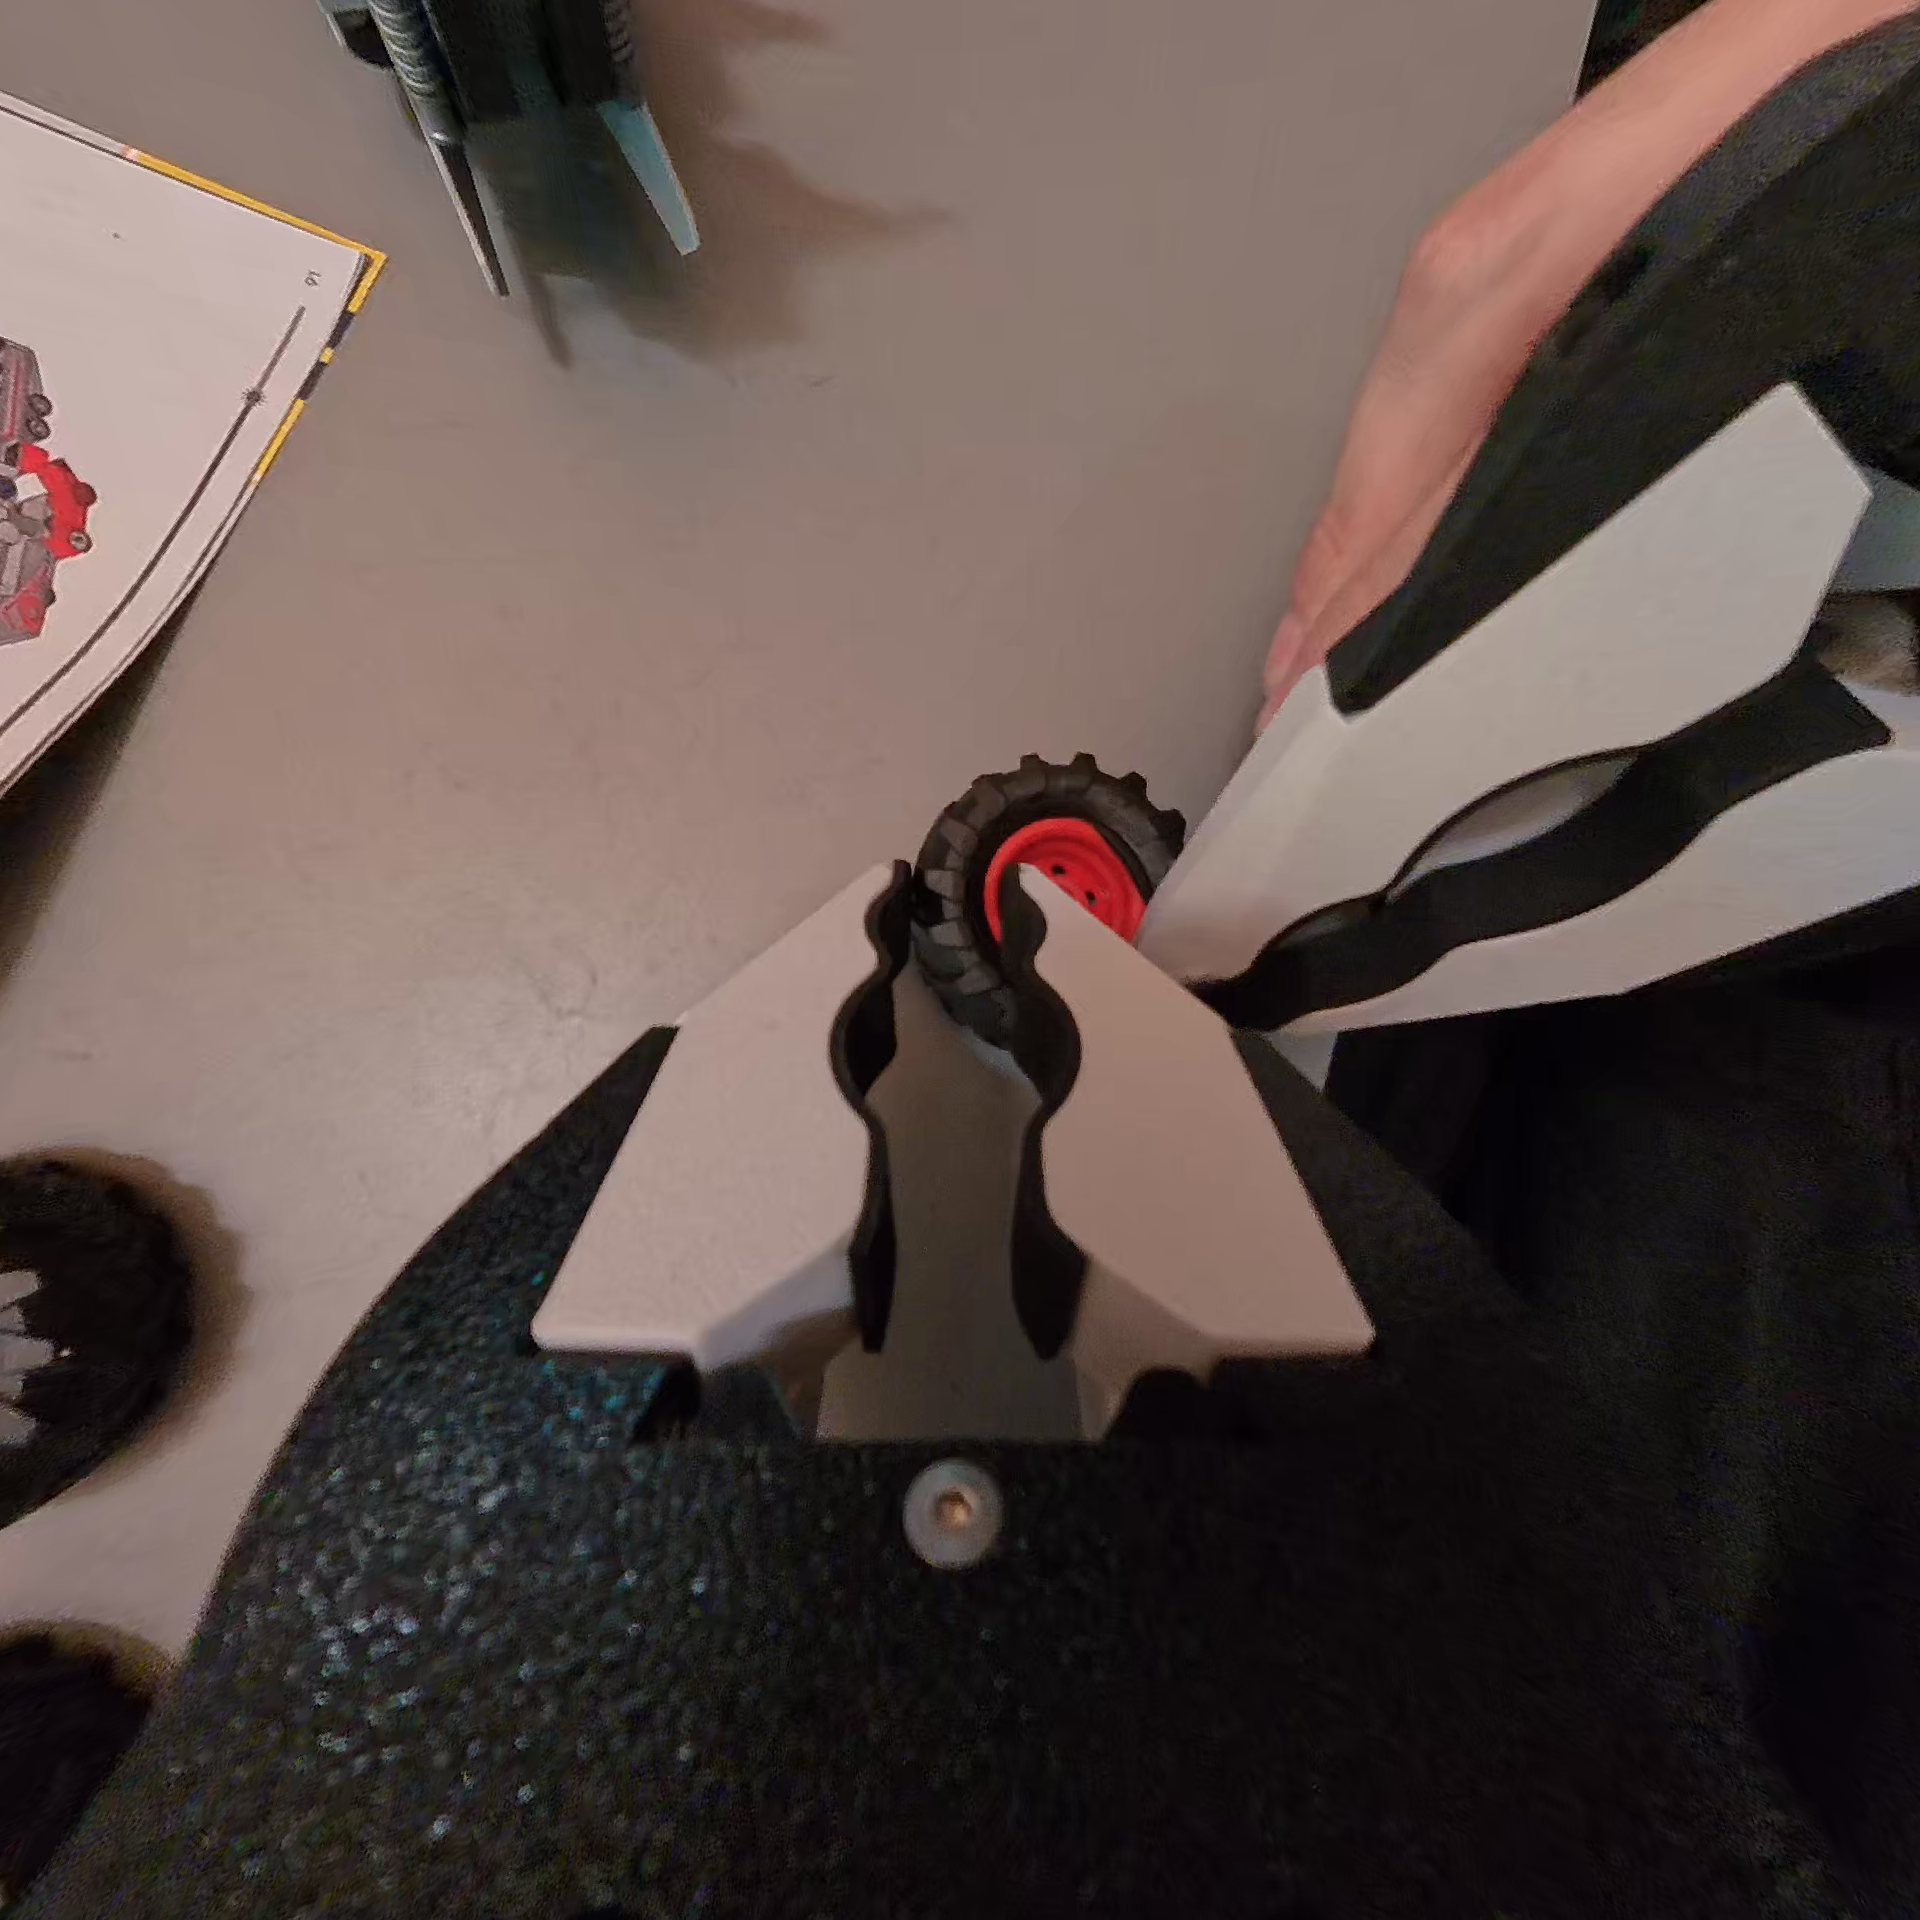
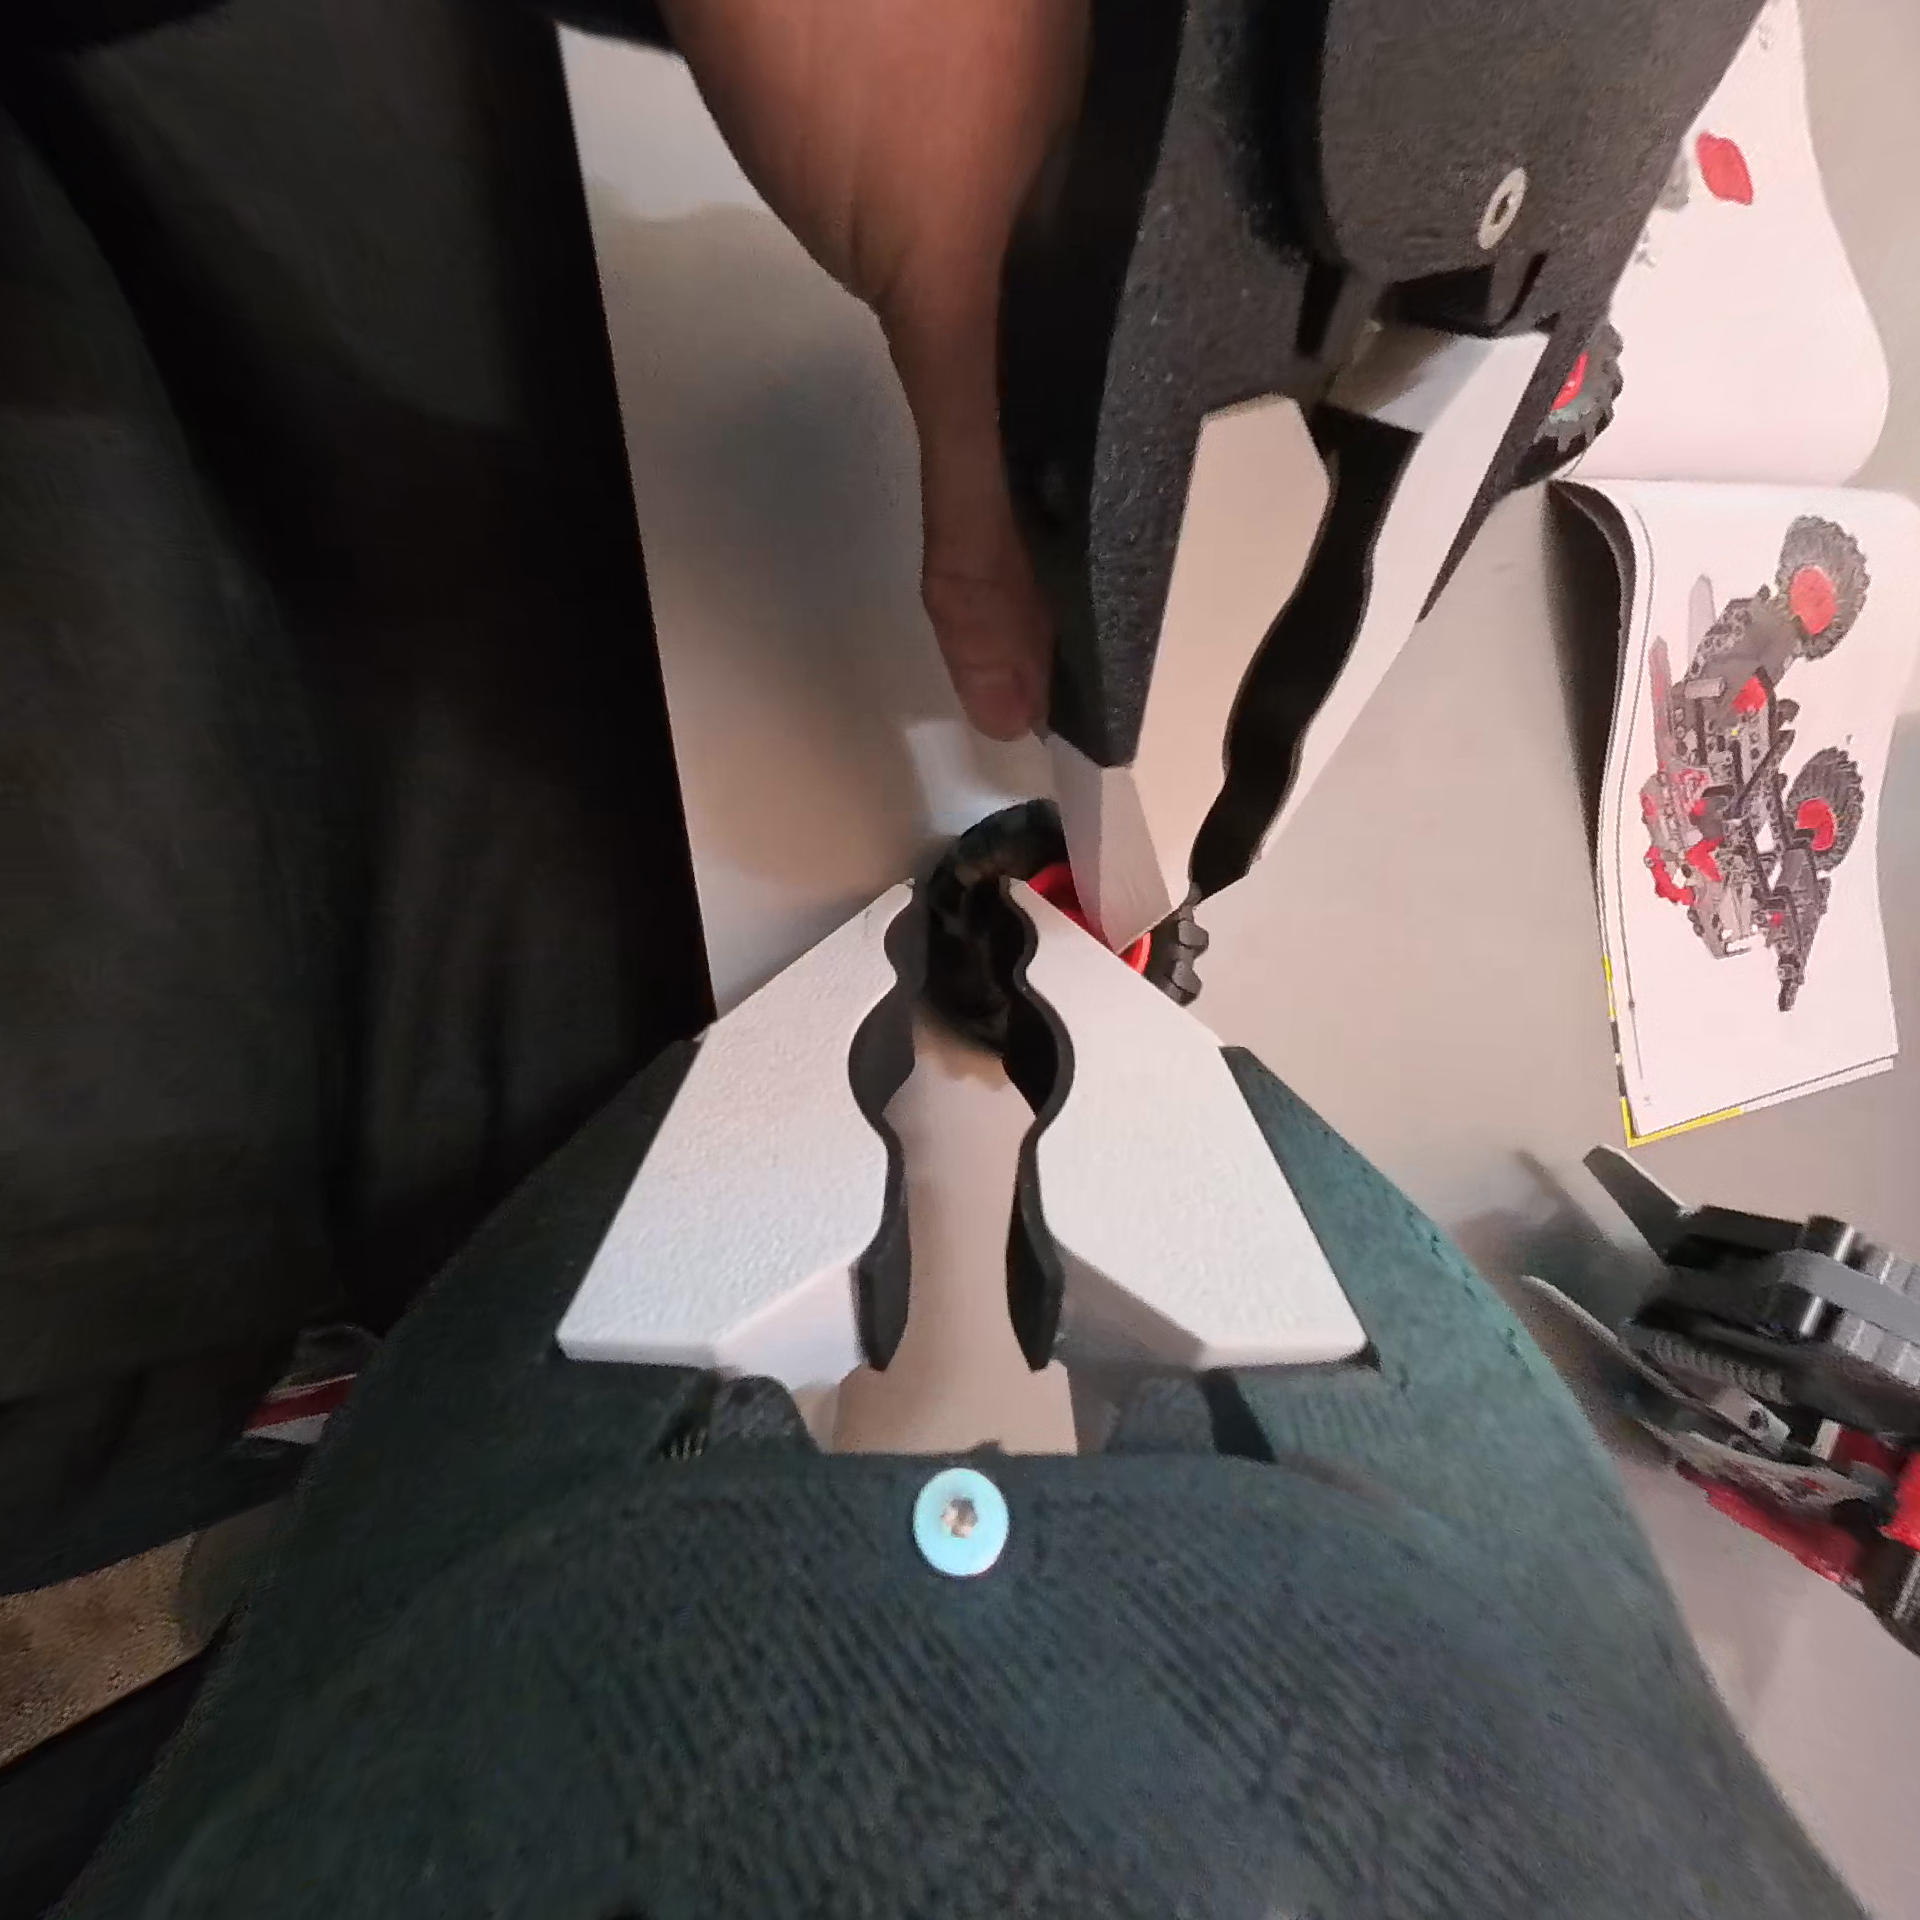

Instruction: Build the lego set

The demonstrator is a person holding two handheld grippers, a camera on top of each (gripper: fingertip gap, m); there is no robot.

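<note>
Both my grippers grip one small black rubber tyre on a red plastic hub (image 1: 1049,883), above the near table edge: left gripper (image 1: 961,904) pinching tread, right gripper (image 2: 961,914) too. Judged step: seating tyre; next, squeeze evenly.

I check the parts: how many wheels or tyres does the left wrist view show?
3. Red-rimmed wheel between the left gripper's fingers; upper tyre at the left edge; lower tyre beneath it, blurred. Others may be hidden.
</note>
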